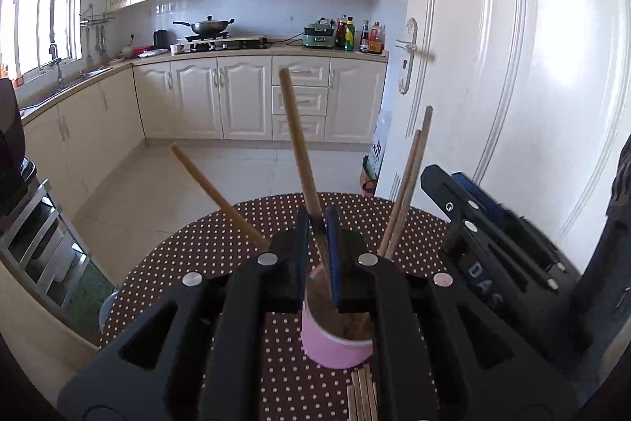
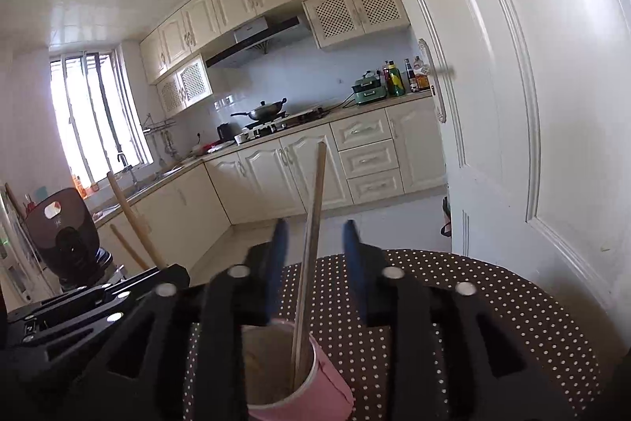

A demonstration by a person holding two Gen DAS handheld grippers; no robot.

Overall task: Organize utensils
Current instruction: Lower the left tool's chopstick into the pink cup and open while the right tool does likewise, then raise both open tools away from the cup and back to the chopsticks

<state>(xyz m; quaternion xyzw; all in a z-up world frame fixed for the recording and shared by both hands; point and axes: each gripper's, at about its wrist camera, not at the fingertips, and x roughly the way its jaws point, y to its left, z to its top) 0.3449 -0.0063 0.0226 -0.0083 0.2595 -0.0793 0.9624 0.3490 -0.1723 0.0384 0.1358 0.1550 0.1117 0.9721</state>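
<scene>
The left gripper [image 1: 318, 243] is clamping a wooden utensil handle [image 1: 295, 137] above the pink cup [image 1: 335, 346]. The right gripper [image 2: 315, 263] is standing apart around chopsticks [image 2: 311, 243] resting in that cup.

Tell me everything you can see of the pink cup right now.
The pink cup is a small round paper-looking cup with a pale rim and brownish inside. It stands upright on the dotted tablecloth, close under both grippers. Several wooden chopsticks stand in it, leaning outward against its rim. More chopsticks lie flat on the cloth beside its base.
</scene>
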